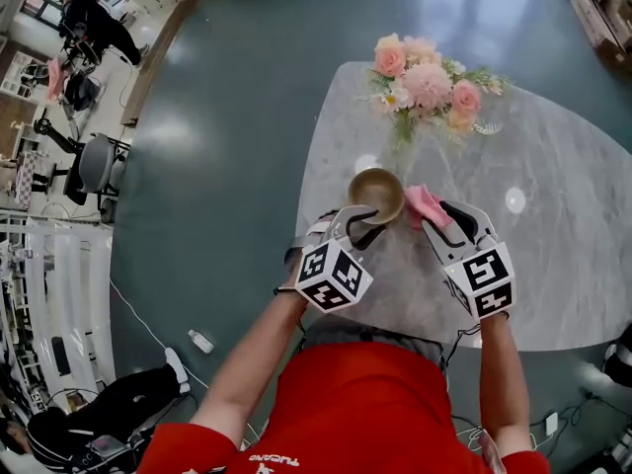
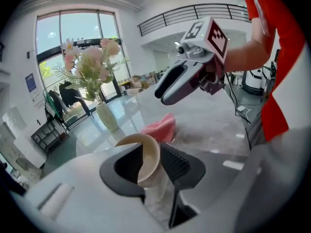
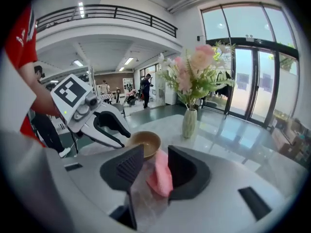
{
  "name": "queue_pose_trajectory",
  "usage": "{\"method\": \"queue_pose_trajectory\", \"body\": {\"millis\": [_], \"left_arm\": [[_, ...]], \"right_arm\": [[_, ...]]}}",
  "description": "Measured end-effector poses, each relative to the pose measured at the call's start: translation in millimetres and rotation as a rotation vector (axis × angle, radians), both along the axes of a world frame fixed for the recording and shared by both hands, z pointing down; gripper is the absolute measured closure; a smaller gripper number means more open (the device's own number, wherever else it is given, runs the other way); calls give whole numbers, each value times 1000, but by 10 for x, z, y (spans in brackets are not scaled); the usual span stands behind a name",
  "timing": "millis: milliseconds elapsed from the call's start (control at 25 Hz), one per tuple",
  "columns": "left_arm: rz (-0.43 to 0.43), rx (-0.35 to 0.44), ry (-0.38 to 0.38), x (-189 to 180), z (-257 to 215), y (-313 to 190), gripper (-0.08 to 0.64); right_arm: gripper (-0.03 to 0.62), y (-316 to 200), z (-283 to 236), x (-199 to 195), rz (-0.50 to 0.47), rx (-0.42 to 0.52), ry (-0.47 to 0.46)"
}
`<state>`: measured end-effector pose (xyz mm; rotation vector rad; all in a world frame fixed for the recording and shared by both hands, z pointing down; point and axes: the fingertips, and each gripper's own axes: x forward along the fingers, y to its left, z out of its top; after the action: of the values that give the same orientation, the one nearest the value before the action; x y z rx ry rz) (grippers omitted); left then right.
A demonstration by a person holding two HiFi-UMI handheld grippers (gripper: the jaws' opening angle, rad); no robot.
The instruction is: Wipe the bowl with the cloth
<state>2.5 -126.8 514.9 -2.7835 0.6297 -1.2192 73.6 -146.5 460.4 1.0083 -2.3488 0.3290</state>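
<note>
Both grippers hover over the near part of the pale marble table (image 1: 553, 265), and neither has anything in its grip. The left gripper (image 1: 363, 223) hangs just on the near side of the bowl (image 1: 376, 194), angled down toward it, with its jaws apart. Its own view looks between them onto the bowl's rim and lighter inside, but the pads are not pressing on it. In the right gripper view those open jaws sit clear of the bowl's left rim. The bowl, brownish outside, stands upright on the table, held by nothing.

Just to its right lies the cloth (image 1: 426, 203), pink and bunched into a small heap. It is touching the bowl's right side or all but touching it; that one is hard to call.

The right gripper (image 1: 456, 221) has its jaws spread wide, and in its own view the cloth shows in the gap between them. The left gripper view, though, shows this gripper hanging above the cloth, which rests on the tabletop, so the cloth is loose and unclamped.

Farther back on the table, beyond bowl and cloth, a vase of pink and peach flowers (image 1: 425, 82) stands upright, well apart from the action. The person wears a red top (image 1: 355, 413), both forearms reaching out over the near table edge. A dark green floor (image 1: 227, 117) surrounds the table.
</note>
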Motion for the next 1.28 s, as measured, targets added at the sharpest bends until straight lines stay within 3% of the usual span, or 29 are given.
{"method": "queue_pose_trajectory", "body": {"millis": [200, 400, 600, 760, 1000, 1280], "left_arm": [[-137, 18, 274, -11, -502, -25, 468], [-208, 54, 567, -68, -1220, -4, 468], [-284, 47, 785, -191, -1680, 35, 469], [-280, 46, 851, -211, -1883, 109, 471], [-255, 82, 878, -231, -2099, 209, 503], [-241, 118, 883, -266, -2226, 284, 552]], "right_arm": [[446, 115, -386, -57, 27, 63, -178], [446, 280, -792, -133, 40, 112, -326], [446, 405, -1131, -205, 30, 169, -457], [445, 525, -1338, -289, -2, 210, -526], [448, 683, -1608, -391, -48, 286, -568], [532, 766, -1748, -400, -56, 373, -536]]}}
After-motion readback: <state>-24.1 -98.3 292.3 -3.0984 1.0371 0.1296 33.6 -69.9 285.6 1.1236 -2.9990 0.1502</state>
